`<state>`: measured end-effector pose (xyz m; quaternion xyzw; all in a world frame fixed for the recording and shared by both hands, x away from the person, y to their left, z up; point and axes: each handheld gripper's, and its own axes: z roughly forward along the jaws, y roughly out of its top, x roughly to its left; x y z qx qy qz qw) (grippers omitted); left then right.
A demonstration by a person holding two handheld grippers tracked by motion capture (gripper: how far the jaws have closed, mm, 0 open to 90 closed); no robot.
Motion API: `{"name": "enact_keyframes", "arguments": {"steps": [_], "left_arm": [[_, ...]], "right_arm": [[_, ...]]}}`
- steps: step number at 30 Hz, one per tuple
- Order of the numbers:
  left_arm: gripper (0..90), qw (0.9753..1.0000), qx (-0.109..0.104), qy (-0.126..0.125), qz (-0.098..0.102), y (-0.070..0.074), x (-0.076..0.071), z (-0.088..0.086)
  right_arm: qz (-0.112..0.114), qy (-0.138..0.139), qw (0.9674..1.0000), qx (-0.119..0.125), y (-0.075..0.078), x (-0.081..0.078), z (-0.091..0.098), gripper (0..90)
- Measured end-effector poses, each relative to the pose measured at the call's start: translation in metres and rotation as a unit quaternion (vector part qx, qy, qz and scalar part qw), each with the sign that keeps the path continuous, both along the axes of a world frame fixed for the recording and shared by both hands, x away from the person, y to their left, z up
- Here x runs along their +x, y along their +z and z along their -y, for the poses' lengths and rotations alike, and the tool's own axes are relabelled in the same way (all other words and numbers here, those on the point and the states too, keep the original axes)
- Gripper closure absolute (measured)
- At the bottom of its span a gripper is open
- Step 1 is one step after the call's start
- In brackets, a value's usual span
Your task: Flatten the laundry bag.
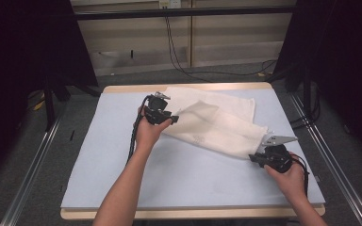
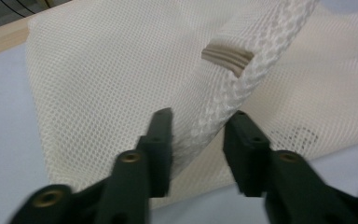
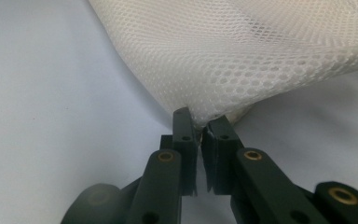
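A white mesh bag lies partly folded on the pale blue table mat. My left gripper is at the bag's left end. In the left gripper view its jaws stand apart around a raised, doubled edge of the mesh bag, and the left gripper pads are not pressed together on it. A beige ribbed tab sits on that edge farther along. My right gripper is at the bag's near right corner. In the right gripper view the right gripper is shut on that corner of the mesh bag.
The mat covers a wooden table whose edge shows at the front. Metal floor rails run along both sides. Black cables trail on the floor behind the table. Bare mat lies in front of the bag.
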<state>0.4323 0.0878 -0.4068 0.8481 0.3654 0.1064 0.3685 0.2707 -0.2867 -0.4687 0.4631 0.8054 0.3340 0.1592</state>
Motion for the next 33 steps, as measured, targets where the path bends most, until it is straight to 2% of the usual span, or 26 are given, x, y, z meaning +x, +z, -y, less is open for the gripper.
{"name": "enact_keyframes", "arguments": {"steps": [1, 3, 4, 7, 8, 9, 11, 12, 14, 15, 16, 18, 24, 25, 28, 29, 30, 33], "left_arm": [[71.7, 0.9999, 0.006, -0.010, -0.002, 0.001, 0.000, -0.001], [80.8, 0.9999, 0.006, -0.014, -0.004, 0.001, -0.002, 0.000], [82.7, 0.9997, 0.006, -0.021, -0.012, 0.003, -0.004, -0.002], [83.9, 0.9994, 0.015, -0.029, -0.014, 0.005, -0.010, -0.010], [84.1, 0.9996, 0.007, -0.025, -0.012, 0.005, -0.013, -0.013], [84.3, 0.9993, 0.012, -0.034, -0.011, 0.006, -0.015, -0.017], [84.5, 0.9994, -0.005, -0.031, -0.015, 0.004, -0.021, -0.024], [84.8, 0.9991, -0.002, -0.039, -0.016, 0.003, -0.021, -0.029], [85.1, 0.9992, -0.004, -0.034, -0.021, 0.003, -0.023, -0.031], [85.2, 0.9991, -0.025, -0.027, -0.022, -0.001, -0.026, -0.042], [85.4, 0.9991, -0.019, -0.029, -0.027, -0.002, -0.027, -0.046], [85.6, 0.9991, -0.020, -0.027, -0.025, -0.003, -0.029, -0.049], [85.8, 0.9988, -0.036, -0.017, -0.027, -0.013, -0.040, -0.071], [85.9, 0.9992, -0.026, -0.014, -0.028, -0.013, -0.041, -0.076], [86.0, 0.9989, -0.035, -0.005, -0.030, -0.015, -0.043, -0.082], [86.0, 0.9991, -0.032, -0.002, -0.028, -0.016, -0.044, -0.085], [86.1, 0.9990, -0.028, -0.009, -0.033, -0.016, -0.043, -0.087], [86.1, 0.9989, -0.030, -0.001, -0.038, -0.018, -0.045, -0.094]], "right_arm": [[0.002, 0.000, 1.0000, 0.000, 0.000, 0.000, 0.000, 83.7], [0.002, -0.001, 1.0000, -0.002, 0.000, 0.000, 0.000, 83.5], [0.002, -0.003, 1.0000, 0.002, -0.001, 0.000, 0.001, 83.4], [0.002, -0.004, 1.0000, 0.003, -0.001, 0.000, 0.001, 83.1], [0.003, -0.002, 1.0000, 0.001, -0.001, 0.000, 0.001, 83.1], [0.003, -0.005, 1.0000, 0.002, -0.001, 0.000, 0.001, 83.1], [0.002, -0.007, 1.0000, 0.000, -0.001, 0.000, 0.001, 83.0], [-0.002, -0.010, 1.0000, 0.000, -0.001, 0.000, 0.001, 83.0], [-0.002, -0.012, 0.9999, -0.001, -0.001, 0.000, 0.001, 83.1], [-0.002, -0.013, 0.9999, -0.002, -0.002, 0.000, 0.000, 83.1], [-0.003, -0.015, 0.9999, -0.002, -0.002, 0.000, 0.000, 83.2], [-0.003, -0.015, 0.9999, -0.001, -0.002, 0.000, 0.000, 83.3], [-0.002, -0.014, 0.9999, -0.004, -0.003, 0.000, 0.001, 83.2], [-0.002, -0.014, 0.9999, -0.004, -0.003, 0.000, 0.001, 83.2], [-0.002, -0.012, 0.9999, -0.003, -0.003, -0.001, 0.002, 83.2], [-0.001, -0.010, 0.9999, -0.001, -0.003, -0.001, 0.002, 83.2], [0.001, -0.011, 0.9999, -0.001, -0.004, -0.001, 0.003, 83.2], [-0.003, -0.013, 0.9999, 0.001, -0.004, -0.001, 0.003, 83.2]]}}
